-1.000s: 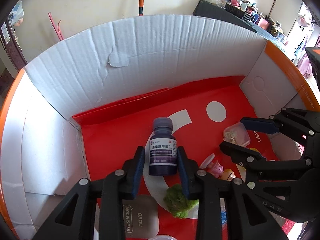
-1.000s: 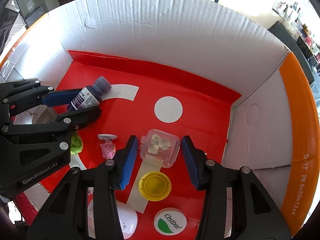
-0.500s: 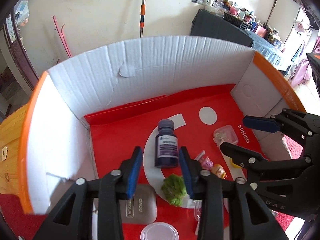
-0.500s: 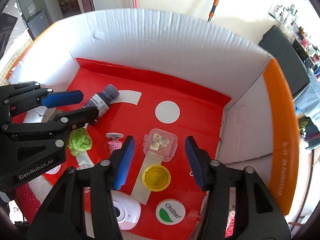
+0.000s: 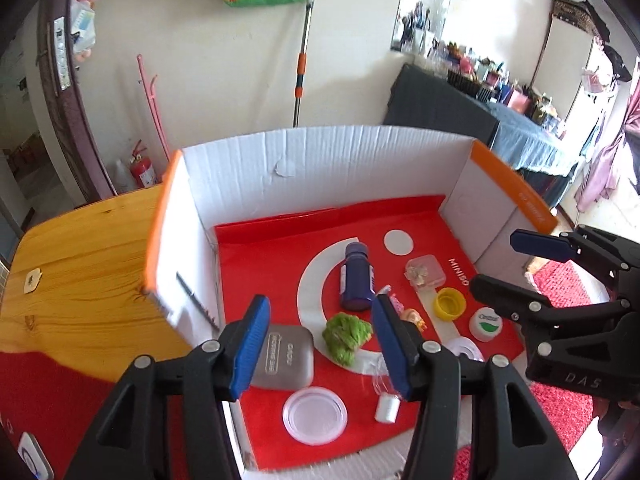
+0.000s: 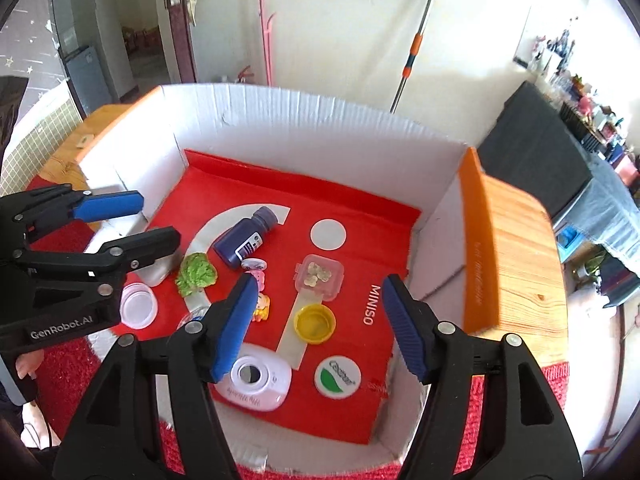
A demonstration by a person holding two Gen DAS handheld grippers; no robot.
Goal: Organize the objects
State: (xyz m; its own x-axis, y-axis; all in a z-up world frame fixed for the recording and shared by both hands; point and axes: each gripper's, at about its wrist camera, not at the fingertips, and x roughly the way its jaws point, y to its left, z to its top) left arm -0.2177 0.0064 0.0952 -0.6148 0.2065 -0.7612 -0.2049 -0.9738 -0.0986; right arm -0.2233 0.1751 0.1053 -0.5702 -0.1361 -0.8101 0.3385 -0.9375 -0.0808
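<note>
Cardboard box (image 5: 328, 160) with a red floor sat on the wooden tabletop (image 5: 80, 264), holding the small things. The left gripper (image 5: 320, 340) hung above it, jaws just widened and grasping nothing; the dark blue bottle (image 5: 356, 280) lay on its side on the floor below, beside a green tuft (image 5: 346, 334). The right gripper (image 6: 320, 320) also had its jaws freshly spread and empty, above the clear lidded case (image 6: 319, 277) and yellow cap (image 6: 315, 323).
</note>
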